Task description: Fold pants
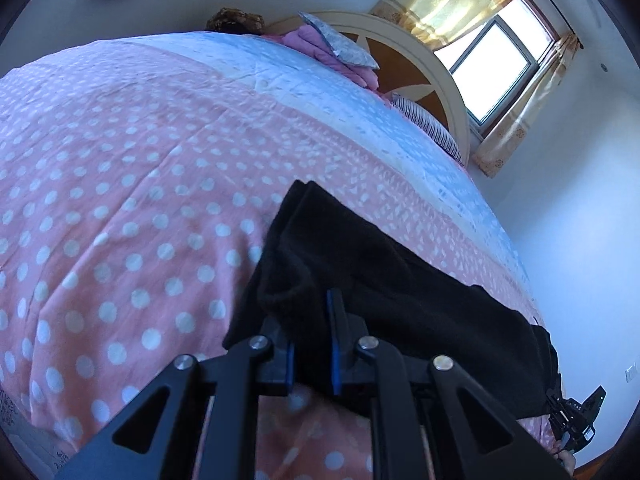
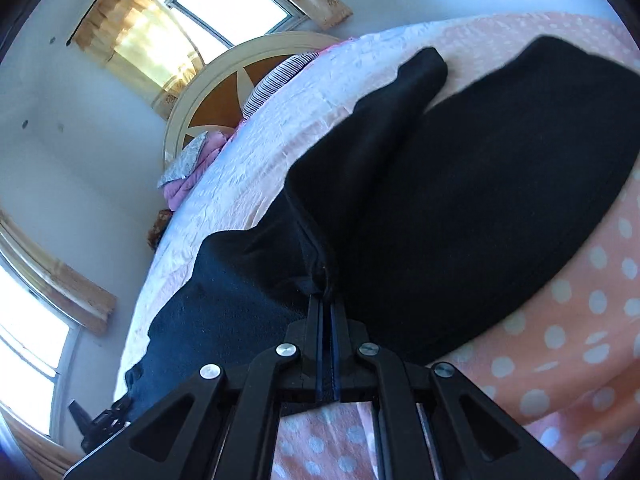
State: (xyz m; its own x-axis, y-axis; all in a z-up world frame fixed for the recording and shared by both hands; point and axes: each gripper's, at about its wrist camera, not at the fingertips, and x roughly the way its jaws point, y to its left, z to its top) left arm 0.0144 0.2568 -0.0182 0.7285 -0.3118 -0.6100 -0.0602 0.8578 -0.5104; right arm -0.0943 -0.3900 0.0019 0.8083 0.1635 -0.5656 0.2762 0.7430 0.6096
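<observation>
Black pants (image 1: pixel 360 264) lie on a pink bedcover with white dots (image 1: pixel 120 200). My left gripper (image 1: pixel 310 320) is shut on a bunched edge of the cloth, which fills the narrow gap between its blue pads (image 1: pixel 334 336). In the right wrist view the pants (image 2: pixel 480 200) spread wide to the right, with one leg reaching toward the headboard. My right gripper (image 2: pixel 326 300) is shut on a gathered seam of the pants. Each gripper shows small in the other's view: the right gripper (image 1: pixel 576 412) and the left gripper (image 2: pixel 100 420).
A round cream and brown headboard (image 1: pixel 420 68) stands at the far end, with a striped pillow (image 1: pixel 428 124) and pink folded bedding (image 1: pixel 320 46). Curtained windows (image 1: pixel 496 64) lie beyond. The bed's edge (image 1: pixel 516 248) drops to the right. The polka-dot cover stretches away to the left.
</observation>
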